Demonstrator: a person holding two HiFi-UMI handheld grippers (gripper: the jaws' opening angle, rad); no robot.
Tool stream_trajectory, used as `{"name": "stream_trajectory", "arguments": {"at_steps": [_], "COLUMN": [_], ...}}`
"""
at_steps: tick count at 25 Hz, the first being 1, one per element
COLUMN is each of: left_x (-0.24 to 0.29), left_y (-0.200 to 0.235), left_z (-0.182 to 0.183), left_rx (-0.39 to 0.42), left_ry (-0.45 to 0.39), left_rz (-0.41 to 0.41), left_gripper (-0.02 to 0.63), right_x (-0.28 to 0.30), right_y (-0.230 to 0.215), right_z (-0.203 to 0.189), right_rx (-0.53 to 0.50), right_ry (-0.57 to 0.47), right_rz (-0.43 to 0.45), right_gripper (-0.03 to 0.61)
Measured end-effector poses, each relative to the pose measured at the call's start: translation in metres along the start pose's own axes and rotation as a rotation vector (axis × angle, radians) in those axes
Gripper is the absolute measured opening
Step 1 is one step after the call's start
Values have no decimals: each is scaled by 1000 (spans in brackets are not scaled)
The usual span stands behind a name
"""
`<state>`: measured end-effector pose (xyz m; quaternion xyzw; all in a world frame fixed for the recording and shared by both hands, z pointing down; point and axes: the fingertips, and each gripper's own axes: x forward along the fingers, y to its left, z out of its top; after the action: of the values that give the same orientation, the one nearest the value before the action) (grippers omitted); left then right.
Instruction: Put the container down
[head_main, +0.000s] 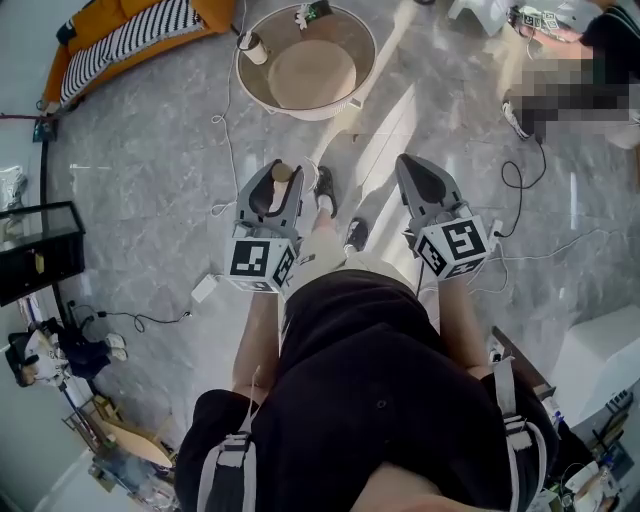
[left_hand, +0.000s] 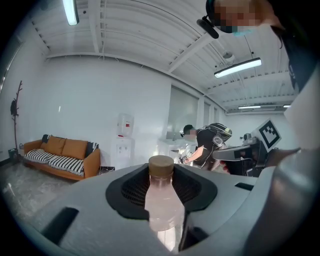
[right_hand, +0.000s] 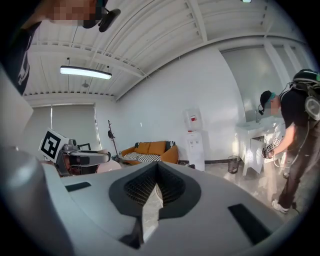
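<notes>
The left tongs (head_main: 283, 180) are clamped on the container (left_hand: 162, 199) – a clear bottle with a pale pinkish body and a brown cap (head_main: 282, 172) – with the dark ribbed pads pressing on both sides of it just under the cap. The bottle stands upright in the grip, cap uppermost, held in the air above the grey marbled floor (head_main: 150, 180) and not resting on anything. From the head view it hangs in front of the person's shoes (head_main: 326, 190), on the near side of a round beige basin (head_main: 362, 88) that sits on the floor further off. The right tongs (head_main: 412, 166) are level with the left and well apart from them, with the jaws brought together so that only a thin slit shows below the pads (nothing is caught in it). An orange sofa (head_main: 120, 30) with a striped cushion lies against the far wall, cables trail across the floor (head_main: 520, 190), and a black glass-sided case (head_main: 35, 250) stands at the left edge. A second person (right_hand: 295, 130) bends over a white stand beyond – what they handle is too small to tell.
</notes>
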<state>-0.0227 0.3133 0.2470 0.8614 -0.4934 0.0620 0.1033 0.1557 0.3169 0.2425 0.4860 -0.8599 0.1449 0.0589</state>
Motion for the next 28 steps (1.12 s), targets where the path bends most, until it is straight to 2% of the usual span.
{"name": "stream_trajectory", "arguments": {"at_steps": [7, 18, 28], "left_x": [36, 126, 181], "left_y": [29, 89, 123], "left_z": [1, 38, 41], "left_rx": [12, 44, 65], "left_ry": [1, -8, 17], "left_rz": [-17, -58, -139], "left_gripper": [147, 147, 147], "right_x": [31, 111, 166], "right_y": [-16, -42, -54], "right_z": [4, 66, 88], "right_rx": [-19, -44, -28], "right_ry": [34, 0, -8], "right_rz": [-22, -52, -108], "right_gripper": [3, 4, 4]}}
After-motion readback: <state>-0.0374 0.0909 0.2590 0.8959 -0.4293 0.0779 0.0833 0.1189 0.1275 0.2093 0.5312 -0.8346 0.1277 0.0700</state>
